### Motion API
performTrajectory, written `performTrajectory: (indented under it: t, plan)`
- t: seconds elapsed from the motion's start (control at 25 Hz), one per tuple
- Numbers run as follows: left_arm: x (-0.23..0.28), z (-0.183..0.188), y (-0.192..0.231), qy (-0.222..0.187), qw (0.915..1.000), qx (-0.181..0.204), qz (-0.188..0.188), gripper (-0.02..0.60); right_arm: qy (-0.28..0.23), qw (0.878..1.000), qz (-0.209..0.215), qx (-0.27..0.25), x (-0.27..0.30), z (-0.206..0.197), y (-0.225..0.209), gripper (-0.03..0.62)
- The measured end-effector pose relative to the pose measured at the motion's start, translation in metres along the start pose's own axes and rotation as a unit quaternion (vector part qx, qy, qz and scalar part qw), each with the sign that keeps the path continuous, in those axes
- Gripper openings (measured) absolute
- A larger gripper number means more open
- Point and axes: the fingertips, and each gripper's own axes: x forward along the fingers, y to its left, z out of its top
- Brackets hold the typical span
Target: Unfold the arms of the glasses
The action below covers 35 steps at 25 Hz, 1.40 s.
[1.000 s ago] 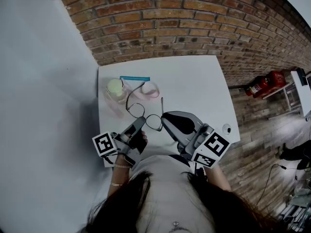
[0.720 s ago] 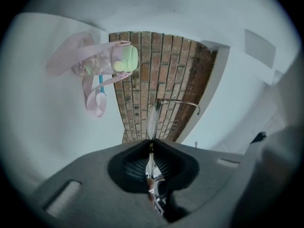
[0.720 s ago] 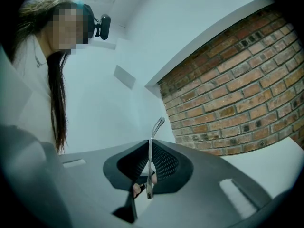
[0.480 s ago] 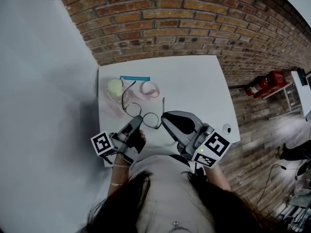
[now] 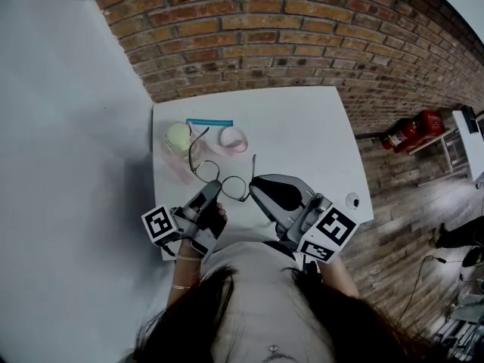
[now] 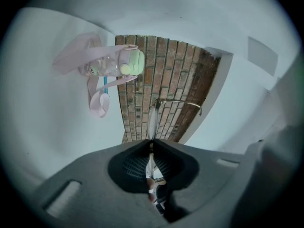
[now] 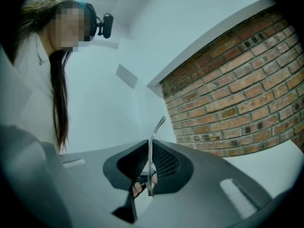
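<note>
Head view, glasses (image 5: 221,180): lying between the two grippers at the near edge of the table, their front running on a slant from far-left to near-right.
Glasses' arms: both are pointing away from the person (image 5: 257,308), toward the brick wall (image 5: 249,36). The left arm (image 5: 200,142) is leaning out toward the bottle, and the right arm (image 5: 252,163) is running almost straight away.
Left gripper (image 5: 215,188): jaws are pressing together on the left rim of the glasses. In the left gripper view the frame (image 6: 152,120) is rising edge-on from the closed jaws.
Right gripper (image 5: 253,184): jaws are clamping together on the right arm near its hinge. In the right gripper view that arm (image 7: 152,139) is standing up from between them, its tip curving off to the right.
Table (image 5: 302,134): white and square, carrying a green-capped bottle (image 5: 179,136), a pink strap (image 5: 235,138) looped beside it and a blue stick (image 5: 209,122) just beyond, all well clear of the grippers.
Room: brick wall behind the table, plank floor (image 5: 393,203) at the right with a red object (image 5: 413,130) on it, and a plain pale grey expanse at the left.
Change: a second ago the glasses were sitting slightly nearer and further right, with the left arm's tip by the pink strap. Now that tip is resting close to the bottle, and the left gripper has shifted a little leftward. Over the last half second almost nothing is moving.
</note>
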Motion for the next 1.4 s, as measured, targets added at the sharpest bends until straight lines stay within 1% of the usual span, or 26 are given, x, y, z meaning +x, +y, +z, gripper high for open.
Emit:
performTrajectory:
  t: [0.32,0.56,0.8,1.0,1.12,1.4]
  plan:
    - [-0.003,0.004,0.002,-0.011,0.9999,-0.004,0.000,0.023,-0.012,1.000,0.003,0.000,-0.003,0.004,0.001,0.044]
    - [-0.006,0.007,0.003,-0.017,0.9998,-0.011,0.001,0.023,-0.016,1.000,-0.013,0.004,-0.006,0.006,-0.007,0.041]
    - [-0.004,0.003,0.001,-0.008,0.9999,-0.012,-0.003,0.023,-0.016,0.999,-0.042,0.006,-0.011,0.005,-0.022,0.026]
    - [-0.002,-0.002,-0.002,0.003,0.9998,-0.018,-0.011,0.023,0.000,0.996,-0.091,-0.018,-0.016,-0.001,-0.042,0.005]
    - [0.000,-0.005,-0.004,0.015,0.9996,-0.018,-0.018,0.023,0.008,0.994,-0.111,-0.019,-0.018,-0.007,-0.052,0.005]
    - [0.003,-0.013,-0.006,0.033,0.9991,-0.017,-0.021,0.023,0.032,0.988,-0.148,-0.016,-0.023,-0.026,-0.068,0.005]
